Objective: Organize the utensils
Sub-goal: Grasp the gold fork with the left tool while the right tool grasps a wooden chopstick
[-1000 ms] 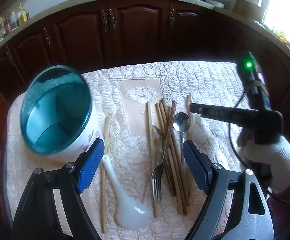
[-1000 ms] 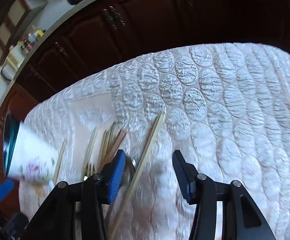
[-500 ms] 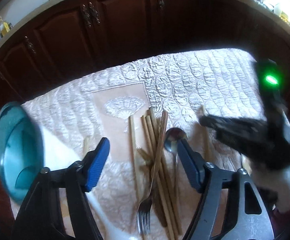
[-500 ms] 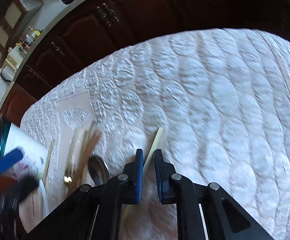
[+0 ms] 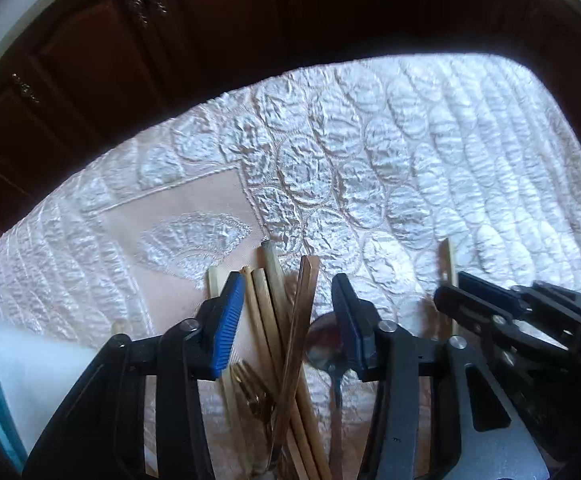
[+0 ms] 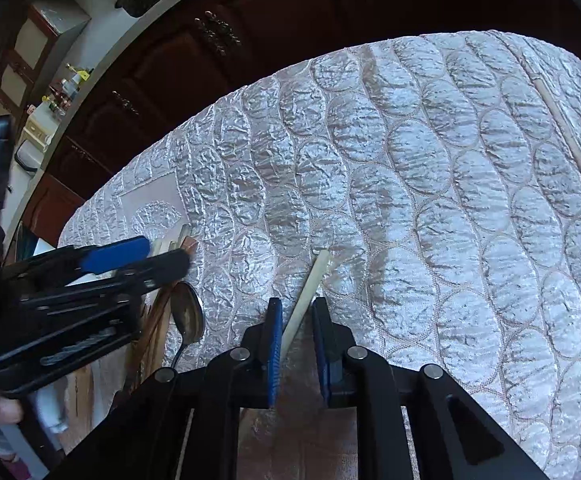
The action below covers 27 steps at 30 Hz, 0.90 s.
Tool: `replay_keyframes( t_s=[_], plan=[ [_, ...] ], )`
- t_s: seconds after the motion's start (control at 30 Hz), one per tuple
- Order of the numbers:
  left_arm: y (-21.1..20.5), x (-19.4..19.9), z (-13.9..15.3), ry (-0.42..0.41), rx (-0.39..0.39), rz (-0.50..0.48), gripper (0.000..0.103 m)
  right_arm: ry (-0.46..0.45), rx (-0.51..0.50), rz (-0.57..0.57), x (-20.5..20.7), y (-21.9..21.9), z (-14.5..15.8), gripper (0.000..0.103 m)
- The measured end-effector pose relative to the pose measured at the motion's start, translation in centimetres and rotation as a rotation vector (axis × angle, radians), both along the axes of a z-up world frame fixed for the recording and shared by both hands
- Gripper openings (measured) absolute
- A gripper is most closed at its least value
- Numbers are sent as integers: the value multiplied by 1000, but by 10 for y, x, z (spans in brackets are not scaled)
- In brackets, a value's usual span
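My left gripper (image 5: 288, 320) is open and low over a bundle of wooden chopsticks (image 5: 278, 320), with a fork (image 5: 254, 388) and a metal spoon (image 5: 326, 348) lying among them on the quilted cloth (image 5: 370, 152). My right gripper (image 6: 296, 344) is shut on a single pale chopstick (image 6: 310, 284), whose far end rests on the cloth. That chopstick shows in the left wrist view (image 5: 448, 260) ahead of the right gripper (image 5: 450, 292). The spoon (image 6: 186, 316) and the left gripper (image 6: 146, 256) show at the left of the right wrist view.
A white cup with a teal inside (image 5: 18, 372) stands at the far left. Dark wooden cabinets (image 5: 210, 40) run behind the table. The quilted cloth (image 6: 430, 180) stretches to the right, with its edge seam at the far right.
My right gripper closed on the single chopstick. My left gripper moved right and down from beside the cup to over the chopstick bundle and narrowed a little.
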<state>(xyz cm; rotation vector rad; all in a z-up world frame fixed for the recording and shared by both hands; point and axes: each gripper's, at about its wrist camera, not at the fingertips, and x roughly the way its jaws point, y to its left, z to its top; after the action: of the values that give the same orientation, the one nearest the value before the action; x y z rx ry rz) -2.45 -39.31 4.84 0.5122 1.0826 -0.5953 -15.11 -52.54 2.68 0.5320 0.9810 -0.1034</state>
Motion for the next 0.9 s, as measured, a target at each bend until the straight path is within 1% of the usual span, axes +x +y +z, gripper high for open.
replay_keyframes(
  t_s=[0.03, 0.07, 0.13, 0.17, 0.2, 0.27, 0.37, 0.5, 0.63, 0.73, 0.9],
  plan=[
    [-4, 1, -4, 5, 9, -5, 30, 1, -1, 3, 2, 1, 0, 20],
    [-6, 1, -8, 11, 17, -10, 26, 15, -11, 7, 5, -2, -1, 21],
    [-12, 3, -15, 0, 26, -13, 19, 10, -28, 20, 9, 3, -1, 21],
    [-12, 4, -16, -3, 23, -13, 15, 11, -33, 24, 14, 8, 0, 21],
    [-11, 4, -15, 1, 18, -11, 10, 4, -38, 26, 14, 7, -1, 18],
    [-9, 4, -9, 30, -15, -8, 10, -11, -42, 29, 16, 10, -1, 13],
    [9, 3, 7, 47, -77, 6, 10, -35, -22, 32, 16, 16, 5, 12],
    [39, -5, 34, 74, -176, 16, 9, -88, -15, 29, 5, 17, 24, 11],
    [72, -28, 66, 41, -248, 16, 9, -147, -14, 39, -9, 24, 47, 10],
    [92, -41, 86, 18, -300, 17, 9, -189, -27, 67, -21, 37, 67, 8],
    [142, -60, 117, -6, -359, 26, 9, -253, -67, 129, -41, 65, 101, 7]
  ],
)
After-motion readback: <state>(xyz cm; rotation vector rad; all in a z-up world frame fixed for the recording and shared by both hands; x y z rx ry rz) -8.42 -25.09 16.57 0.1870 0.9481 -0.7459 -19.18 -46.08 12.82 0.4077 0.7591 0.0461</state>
